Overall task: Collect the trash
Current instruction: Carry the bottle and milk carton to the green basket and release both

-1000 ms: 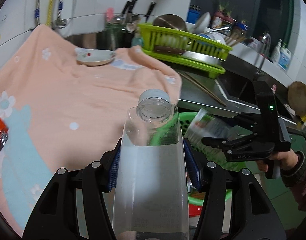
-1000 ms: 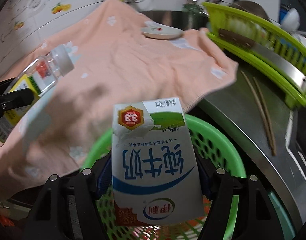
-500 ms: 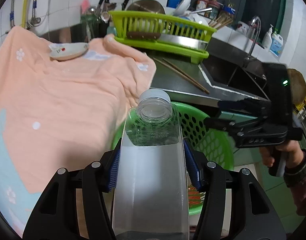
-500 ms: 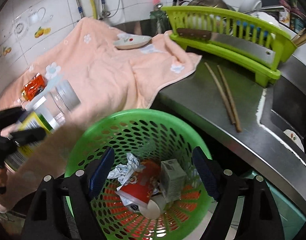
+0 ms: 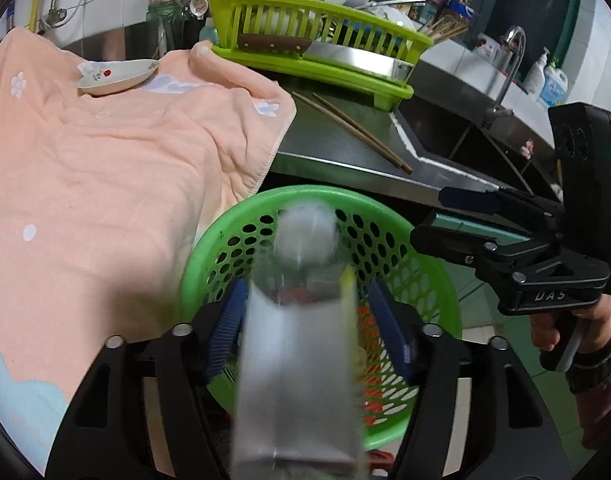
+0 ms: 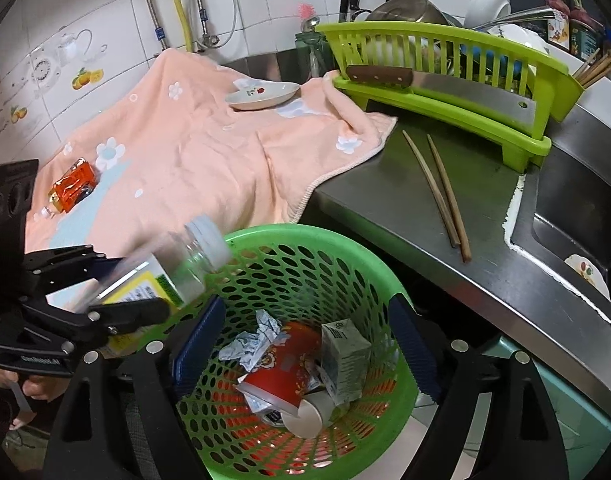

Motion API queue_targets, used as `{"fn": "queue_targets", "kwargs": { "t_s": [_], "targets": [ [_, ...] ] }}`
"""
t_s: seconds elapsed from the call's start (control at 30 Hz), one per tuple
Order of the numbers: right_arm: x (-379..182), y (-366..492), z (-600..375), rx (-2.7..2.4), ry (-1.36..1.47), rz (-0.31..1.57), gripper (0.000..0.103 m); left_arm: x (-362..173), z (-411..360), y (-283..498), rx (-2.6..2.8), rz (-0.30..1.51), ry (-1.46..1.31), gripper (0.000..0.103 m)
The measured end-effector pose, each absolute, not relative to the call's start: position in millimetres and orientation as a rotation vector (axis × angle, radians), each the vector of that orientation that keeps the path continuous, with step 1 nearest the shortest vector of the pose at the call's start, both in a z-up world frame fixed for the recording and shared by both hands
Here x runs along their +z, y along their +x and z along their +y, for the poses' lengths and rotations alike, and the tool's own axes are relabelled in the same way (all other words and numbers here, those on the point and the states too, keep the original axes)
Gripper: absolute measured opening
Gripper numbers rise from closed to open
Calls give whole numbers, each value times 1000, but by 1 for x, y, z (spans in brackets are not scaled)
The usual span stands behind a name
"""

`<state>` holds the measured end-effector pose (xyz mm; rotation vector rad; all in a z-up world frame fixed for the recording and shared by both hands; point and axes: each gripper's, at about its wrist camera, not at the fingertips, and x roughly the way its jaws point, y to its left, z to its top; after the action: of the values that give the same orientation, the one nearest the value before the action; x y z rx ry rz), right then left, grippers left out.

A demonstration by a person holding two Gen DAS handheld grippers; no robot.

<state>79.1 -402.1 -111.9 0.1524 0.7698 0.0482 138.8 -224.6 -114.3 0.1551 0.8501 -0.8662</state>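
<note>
A clear plastic bottle (image 5: 297,360) with a white cap and yellow label sits blurred between the pads of my left gripper (image 5: 305,292), tilted over the rim of the green basket (image 5: 209,248). The left jaws are opening and the blue pads stand off the bottle's sides. From the right wrist view the bottle (image 6: 177,264) pokes cap-first over the basket (image 6: 305,232). My right gripper (image 6: 309,308) hangs above the basket, jaws opening, nothing between them. Inside lie a red cup (image 6: 285,364), a milk carton (image 6: 345,352) and crumpled paper (image 6: 261,336). An orange wrapper (image 6: 71,186) lies on the towel.
A peach towel (image 6: 209,160) covers the counter with a small plate (image 6: 261,96) on it. Two chopsticks (image 6: 437,192) lie on the steel counter beside a green dish rack (image 6: 445,64) holding a cleaver. A sink (image 6: 573,216) is at right.
My left gripper carried the bottle over the basket and its pads came off it. My right gripper let go of the milk carton, which now lies in the basket.
</note>
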Motion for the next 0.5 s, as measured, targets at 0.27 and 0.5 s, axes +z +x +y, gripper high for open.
{"fn": "queue_targets", "kwargs": {
  "t_s": [0.27,0.5],
  "targets": [
    [-107,85,-387,83,132,762,81,-105,-202,140,-836,820,129,69],
    [-103,96,-362,138,98,763,82,-88,-162,146,-742,781,127,69]
  ]
}}
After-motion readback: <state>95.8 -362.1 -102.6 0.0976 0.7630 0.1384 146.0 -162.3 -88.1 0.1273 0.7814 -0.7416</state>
